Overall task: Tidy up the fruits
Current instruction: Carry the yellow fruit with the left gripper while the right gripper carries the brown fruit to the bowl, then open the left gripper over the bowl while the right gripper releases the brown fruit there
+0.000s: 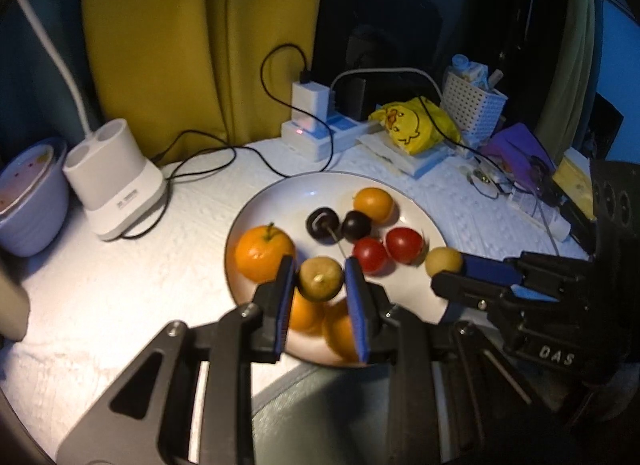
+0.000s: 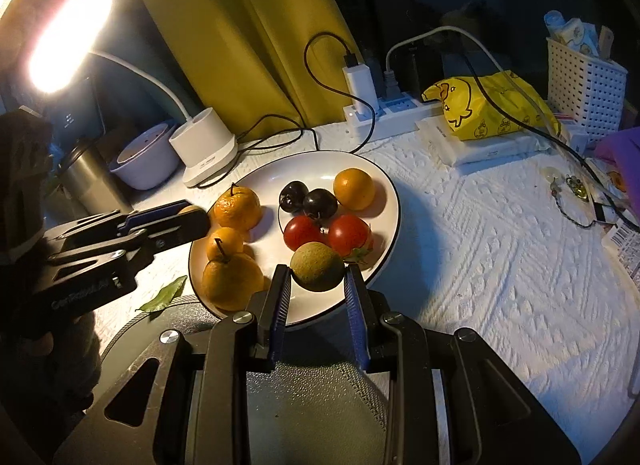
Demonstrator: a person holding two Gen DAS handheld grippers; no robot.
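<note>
A white plate on the table holds several oranges, two dark cherries and two red tomatoes. My left gripper is shut on a small greenish-brown fruit over the plate's near side. My right gripper is shut on another greenish-brown fruit over the plate's near rim. In the left wrist view the right gripper shows with its fruit; in the right wrist view the left gripper shows at the plate's left edge.
A white lamp base, a lilac bowl, a power strip with chargers and cables, a yellow duck bag and a white basket stand behind. A green leaf and a round grey object lie near me.
</note>
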